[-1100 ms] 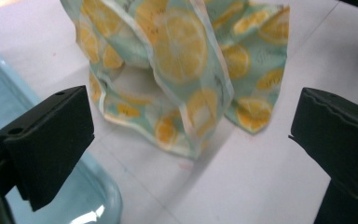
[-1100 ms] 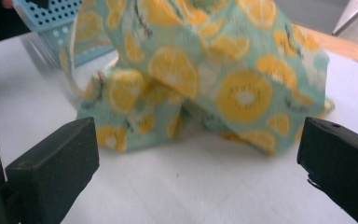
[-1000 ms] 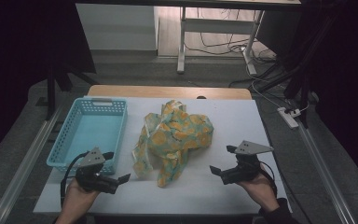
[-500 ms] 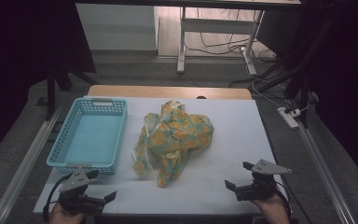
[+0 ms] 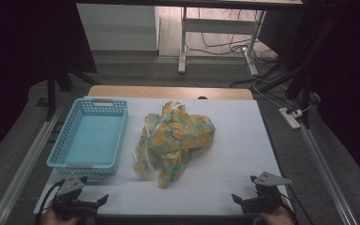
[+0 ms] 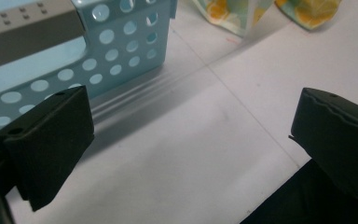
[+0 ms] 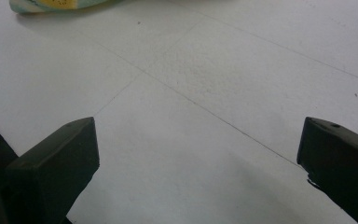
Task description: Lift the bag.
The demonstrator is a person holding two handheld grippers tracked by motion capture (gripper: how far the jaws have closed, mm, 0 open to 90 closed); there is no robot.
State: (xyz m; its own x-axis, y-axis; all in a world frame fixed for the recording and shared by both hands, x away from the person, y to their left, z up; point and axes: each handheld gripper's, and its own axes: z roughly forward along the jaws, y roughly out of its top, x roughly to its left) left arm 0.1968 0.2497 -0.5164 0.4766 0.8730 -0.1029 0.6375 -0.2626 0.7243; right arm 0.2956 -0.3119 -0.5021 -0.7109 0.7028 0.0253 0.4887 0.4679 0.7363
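Observation:
A crumpled cloth point(image 5: 176, 140) with an orange, yellow and teal print lies in the middle of the white table point(image 5: 234, 154). Left of it stands a light blue perforated basket point(image 5: 91, 138), with nothing in it. My left gripper point(image 5: 101, 200) rests at the table's near left edge, just in front of the basket, open with nothing between its jaws. My right gripper point(image 5: 236, 200) sits at the near right edge, open too. In the left gripper view the basket wall point(image 6: 121, 51) is close ahead and cloth ends point(image 6: 228, 16) show at the top. A cloth tip point(image 7: 51, 4) shows in the right gripper view.
Metal rails point(image 5: 23, 164) run along both sides of the table. Behind it are a desk frame point(image 5: 183, 42), cables and a power strip point(image 5: 290, 117) on the floor. Bare white tabletop point(image 5: 215, 187) lies between the cloth and the near edge.
Both grippers have drawn back toward the near edge of the table, away from the cloth, and stayed open. The cloth and basket have not moved.

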